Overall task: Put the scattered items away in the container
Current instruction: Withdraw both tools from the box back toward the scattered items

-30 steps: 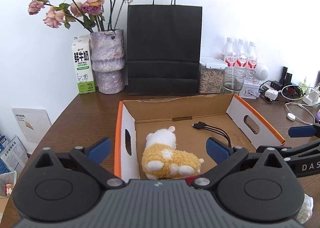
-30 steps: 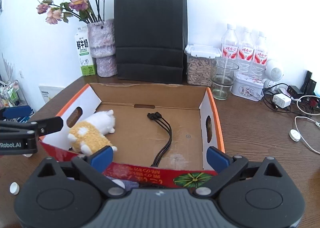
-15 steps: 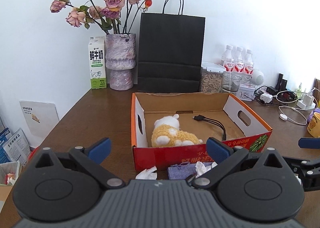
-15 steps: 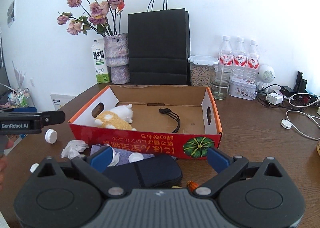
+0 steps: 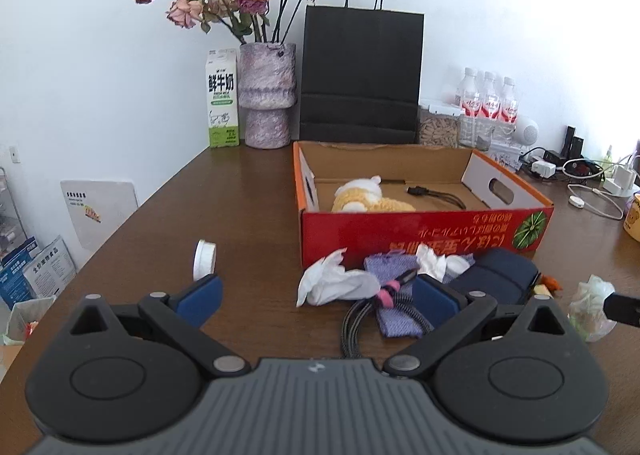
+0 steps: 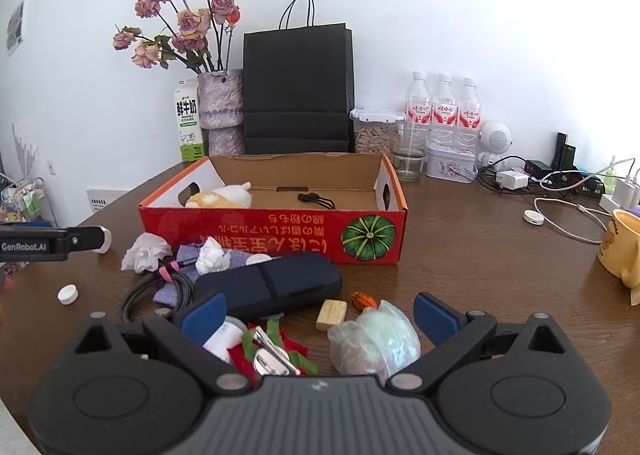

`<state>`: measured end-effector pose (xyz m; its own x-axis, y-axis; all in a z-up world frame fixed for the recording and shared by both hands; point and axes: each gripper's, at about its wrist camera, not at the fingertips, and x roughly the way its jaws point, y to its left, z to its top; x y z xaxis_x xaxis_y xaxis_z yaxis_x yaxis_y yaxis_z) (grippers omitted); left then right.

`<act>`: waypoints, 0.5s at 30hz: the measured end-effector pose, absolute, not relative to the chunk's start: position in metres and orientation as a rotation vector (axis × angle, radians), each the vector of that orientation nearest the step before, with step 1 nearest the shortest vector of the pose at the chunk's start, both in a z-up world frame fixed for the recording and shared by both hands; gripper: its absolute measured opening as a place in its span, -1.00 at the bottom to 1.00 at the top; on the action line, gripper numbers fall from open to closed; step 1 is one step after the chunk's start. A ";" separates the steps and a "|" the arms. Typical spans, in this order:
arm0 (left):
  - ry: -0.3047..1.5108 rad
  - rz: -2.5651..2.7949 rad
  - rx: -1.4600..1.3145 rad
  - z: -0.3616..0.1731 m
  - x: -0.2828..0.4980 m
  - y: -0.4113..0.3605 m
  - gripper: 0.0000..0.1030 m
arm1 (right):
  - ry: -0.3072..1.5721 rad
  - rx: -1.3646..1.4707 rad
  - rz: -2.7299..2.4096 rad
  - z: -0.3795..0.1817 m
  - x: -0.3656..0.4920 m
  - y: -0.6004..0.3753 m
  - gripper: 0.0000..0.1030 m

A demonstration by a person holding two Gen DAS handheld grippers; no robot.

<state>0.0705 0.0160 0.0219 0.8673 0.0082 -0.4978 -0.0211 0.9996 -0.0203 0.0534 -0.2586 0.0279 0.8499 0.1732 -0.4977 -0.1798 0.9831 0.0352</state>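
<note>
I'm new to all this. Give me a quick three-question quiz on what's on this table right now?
1. True or false: the plush toy lies inside the red box.
2. Which lies nearest the right gripper? A) crumpled plastic bag B) milk carton C) yellow mug
3. Fill in: both the left gripper and the right one are ____ and hold nothing.

Key: 1 true; 2 A; 3 open.

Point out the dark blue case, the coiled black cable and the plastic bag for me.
dark blue case (image 6: pixel 276 285), right wrist view, middle of its top.
coiled black cable (image 5: pixel 354 325), left wrist view, on the loop.
plastic bag (image 6: pixel 374 339), right wrist view, middle of the bundle.
</note>
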 end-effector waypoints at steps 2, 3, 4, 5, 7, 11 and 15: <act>0.522 0.025 -0.035 0.013 0.059 0.019 1.00 | 0.521 0.000 0.178 0.022 0.043 -0.260 0.95; 0.522 0.031 -0.041 0.009 0.053 0.020 1.00 | 0.519 0.007 0.175 0.019 0.038 -0.260 0.95; 0.522 0.032 -0.047 0.005 0.049 0.021 1.00 | 0.517 0.014 0.171 0.016 0.033 -0.260 0.95; 0.523 0.028 -0.053 0.002 0.047 0.021 1.00 | 0.516 0.021 0.170 0.013 0.028 -0.259 0.95; 0.540 0.010 -0.061 -0.004 0.048 0.020 1.00 | 0.517 0.019 0.178 0.010 0.021 -0.256 0.95; 0.553 -0.018 -0.054 -0.008 0.050 0.011 1.00 | 0.507 -0.005 0.190 0.009 0.018 -0.246 0.95; 0.552 -0.033 -0.036 -0.011 0.047 0.004 1.00 | 0.506 0.001 0.206 0.008 0.016 -0.240 0.95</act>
